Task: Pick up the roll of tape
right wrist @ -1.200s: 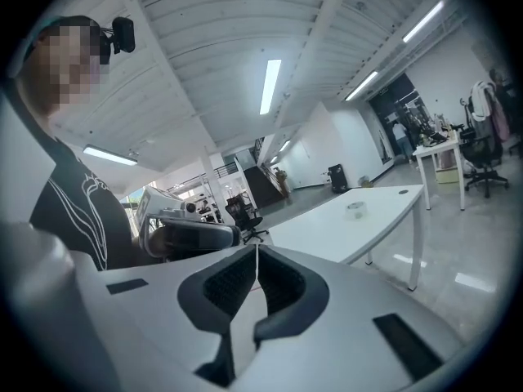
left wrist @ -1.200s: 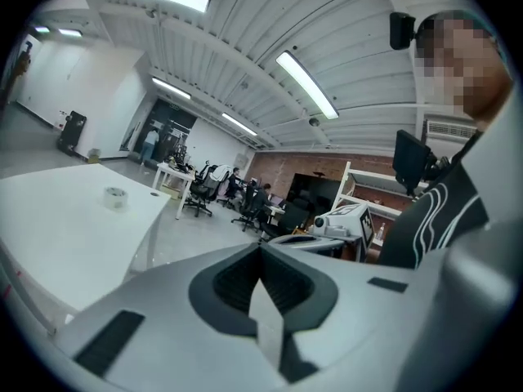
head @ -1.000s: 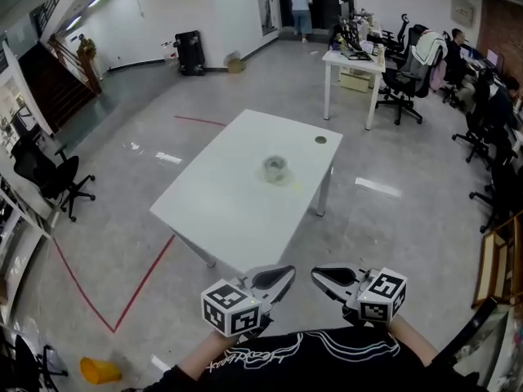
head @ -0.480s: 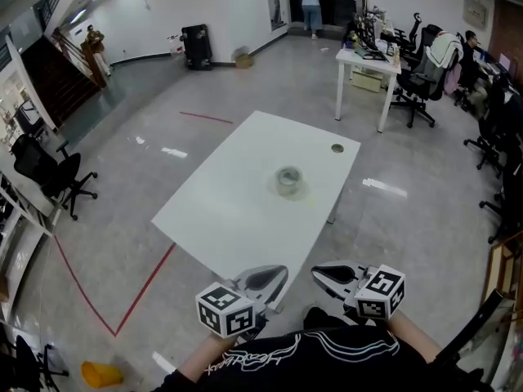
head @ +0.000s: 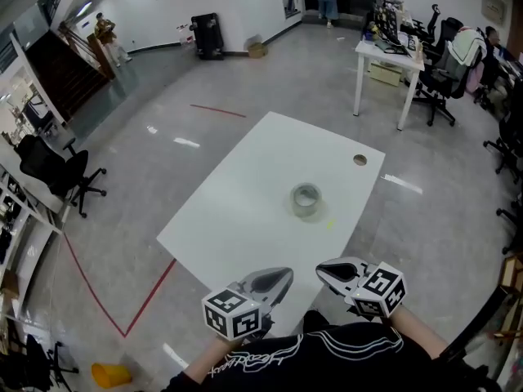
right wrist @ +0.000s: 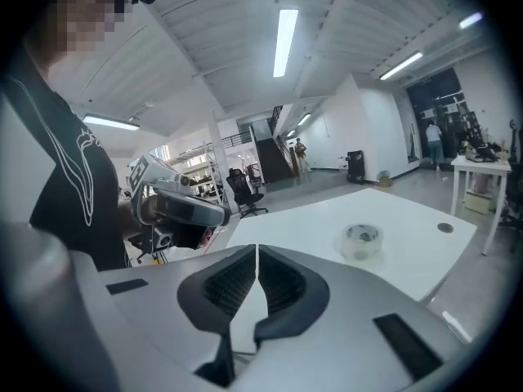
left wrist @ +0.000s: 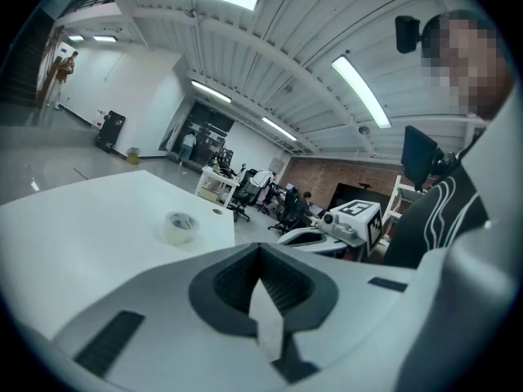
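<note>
Roll of tape point(head: 306, 200) seated on worktop point(head: 237, 219), open surface all round roll. Left tongs point(head: 278, 278), right tongs point(head: 328, 269) held closed, empty, past worktop's near corner, well apart from roll.

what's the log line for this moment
phase: pre-grasp | roll of tape: flat on white table, untouched | left gripper: shut, empty | right gripper: shut, empty

The roll of tape point(head: 306, 200) is a clear-ish, greyish ring lying flat, hole facing up, on the white table point(head: 245, 211), toward its right side, nothing touching it.
</note>
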